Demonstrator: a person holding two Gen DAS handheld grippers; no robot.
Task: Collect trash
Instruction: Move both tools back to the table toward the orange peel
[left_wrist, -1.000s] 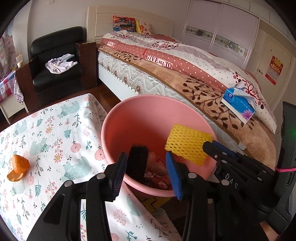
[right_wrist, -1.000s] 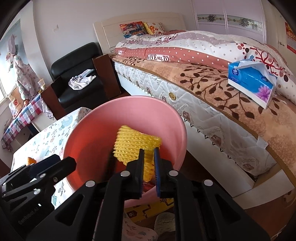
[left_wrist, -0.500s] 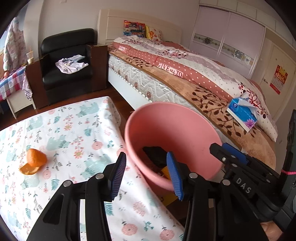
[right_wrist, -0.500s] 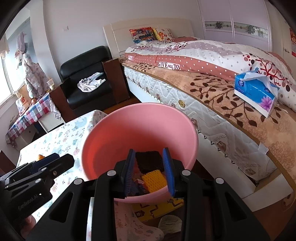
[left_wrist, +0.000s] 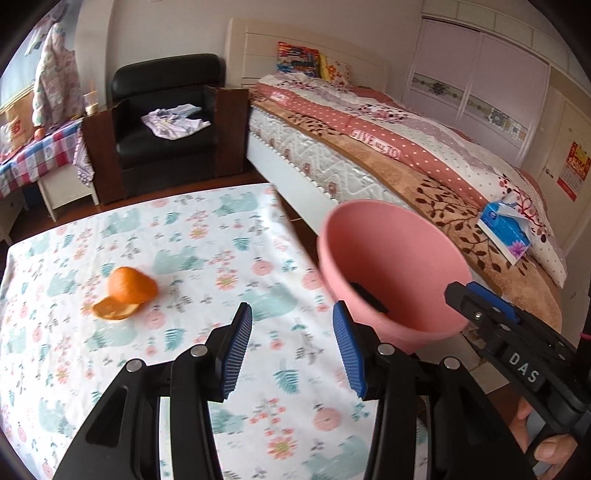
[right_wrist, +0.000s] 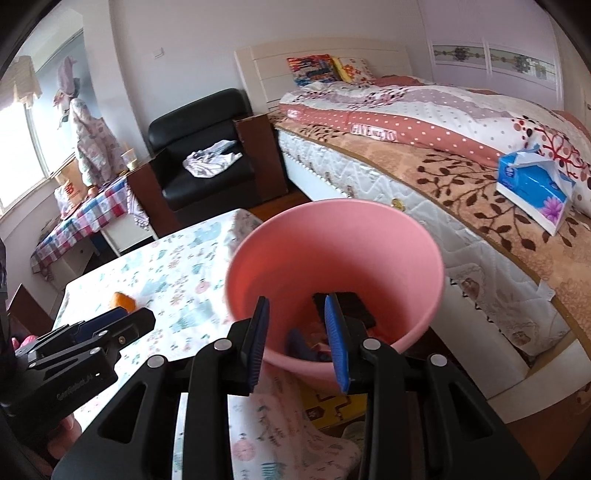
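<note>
Hovering spread and empty over the floral surface (left_wrist: 207, 236): left tongs (left_wrist: 291, 350), aimed toward the table rather than into the pink bin (left_wrist: 391, 266) as a second ago. Right tongs (right_wrist: 299, 339) likewise released, blue pads parted, holding nothing, poised above the bin's near rim. Gone from the right tongs: the yellow foam net clamped a second ago, dropped half a second back among the rubbish and now out of sight. Meaning, as a judgement: one piece of trash delivered, both tongs free for the next.

Counted:
- One pink bin, standing off the surface's far right edge, between it and the bed (left_wrist: 406, 155).
- One black block (right_wrist: 347, 306) leaning against the bin's inner wall, plus some blue and red scraps at the bottom, too muddled to number.
- One orange peel (left_wrist: 127, 293), in two pieces touching each other, lying left of centre on the surface, well apart from the bin.
- One blue tissue box (left_wrist: 506, 232) on the bed.

Likely next: the peel, nearest the left tongs.
</note>
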